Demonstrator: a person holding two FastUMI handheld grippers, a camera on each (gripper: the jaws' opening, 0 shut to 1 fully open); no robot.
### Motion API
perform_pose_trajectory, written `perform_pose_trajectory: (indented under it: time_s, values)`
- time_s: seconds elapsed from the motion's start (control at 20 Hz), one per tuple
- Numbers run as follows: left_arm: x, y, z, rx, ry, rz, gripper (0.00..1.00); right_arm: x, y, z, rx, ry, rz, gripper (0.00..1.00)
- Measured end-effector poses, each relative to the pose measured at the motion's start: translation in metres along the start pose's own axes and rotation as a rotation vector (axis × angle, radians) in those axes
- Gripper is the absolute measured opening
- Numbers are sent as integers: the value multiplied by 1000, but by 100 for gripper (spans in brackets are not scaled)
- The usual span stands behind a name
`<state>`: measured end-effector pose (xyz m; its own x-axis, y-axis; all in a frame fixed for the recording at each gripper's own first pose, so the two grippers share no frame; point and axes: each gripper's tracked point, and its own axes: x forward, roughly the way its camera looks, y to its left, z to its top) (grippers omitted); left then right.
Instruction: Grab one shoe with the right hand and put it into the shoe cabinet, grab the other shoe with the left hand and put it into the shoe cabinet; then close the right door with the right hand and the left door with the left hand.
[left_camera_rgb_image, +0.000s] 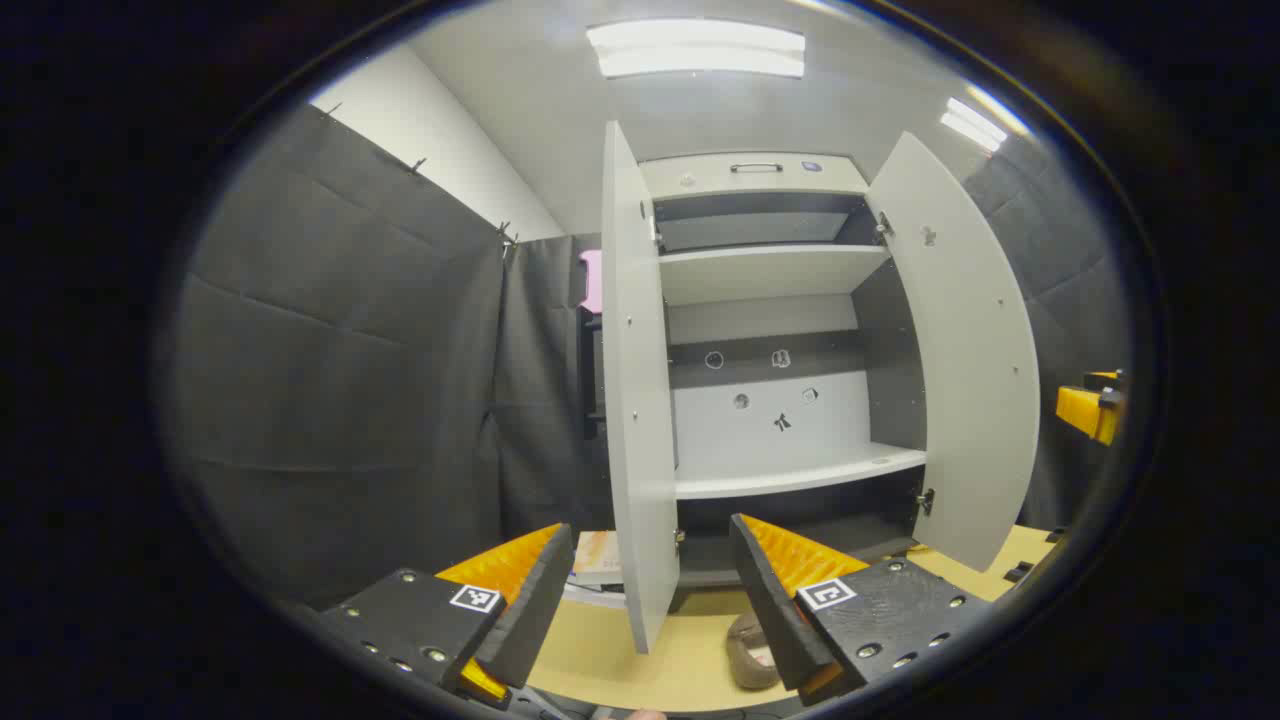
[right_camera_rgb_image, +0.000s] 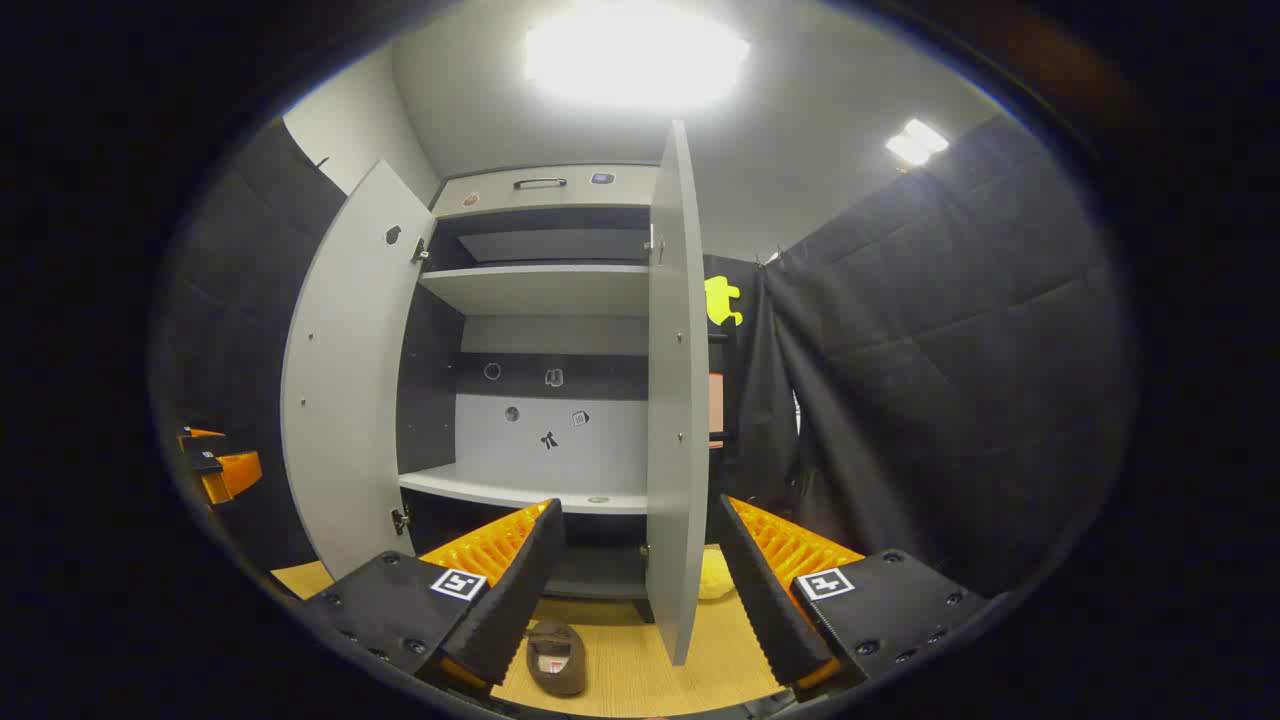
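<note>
Down on the wooden floor (right_camera_rgb_image: 640, 670), in front of the shoe cabinet (right_camera_rgb_image: 545, 300), we see a brown slipper (right_camera_rgb_image: 556, 655) lying flat with its opening up. In the right gripper view it sits just beside the inner edge of the right gripper's (right_camera_rgb_image: 640, 585) near finger, untouched. In the left gripper view the same kind of slipper (left_camera_rgb_image: 752, 652) peeks out beside the left gripper's (left_camera_rgb_image: 650, 590) finger, partly hidden by it; we cannot tell whether it is the same shoe or the second one.

Both tools are spread wide with nothing between their fingers. We hold each one apart from the slipper, aimed at the cabinet.

The cabinet stands with both doors swung open. In the left gripper view the left door (left_camera_rgb_image: 640, 400) stands edge-on between the fingers and the right door (left_camera_rgb_image: 975, 360) fans out to the side. Inside we see two pale shelves, the lower shelf (left_camera_rgb_image: 795, 475) bare apart from a small mark, and a back panel (left_camera_rgb_image: 765, 410) with a few small stickers. A dark handle (right_camera_rgb_image: 540, 183) sits on the cabinet's top panel.

At the far edge of each view we catch the other gripper (left_camera_rgb_image: 1095, 405) held off to the side. A yellowish object (right_camera_rgb_image: 712, 575) lies behind the door edge in the right gripper view; we cannot tell what it is. Ceiling lights (left_camera_rgb_image: 700, 50) glow overhead.
</note>
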<state>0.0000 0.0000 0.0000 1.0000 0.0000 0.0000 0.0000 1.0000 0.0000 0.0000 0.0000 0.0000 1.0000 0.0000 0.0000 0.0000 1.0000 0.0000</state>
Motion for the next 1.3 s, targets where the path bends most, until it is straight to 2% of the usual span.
perform_pose_trajectory:
  time_s: [0.35, 0.4, 0.7, 0.75, 1.05, 1.3]
  values:
    - [-6, -6, 4, -1, -5, -1, 99, -1, -2, 3, 12, 0, -14, 97]
    - [-7, -6, 4, -1, -3, -1, 91, -1, -3, 3, 14, 0, -16, 96]
    - [-7, -13, 6, 6, -10, -8, 91, -7, -10, 1, 12, 7, -18, 96]
    - [-9, -14, 7, 7, -10, -8, 99, -7, -11, 1, 13, 5, -15, 96]
    - [-15, -23, 5, 6, 2, 22, 98, -4, -2, -12, -1, 37, 69, 97]
    - [-24, -27, 7, -4, -4, 53, 98, 1, 29, -40, -23, 93, 200, 97]
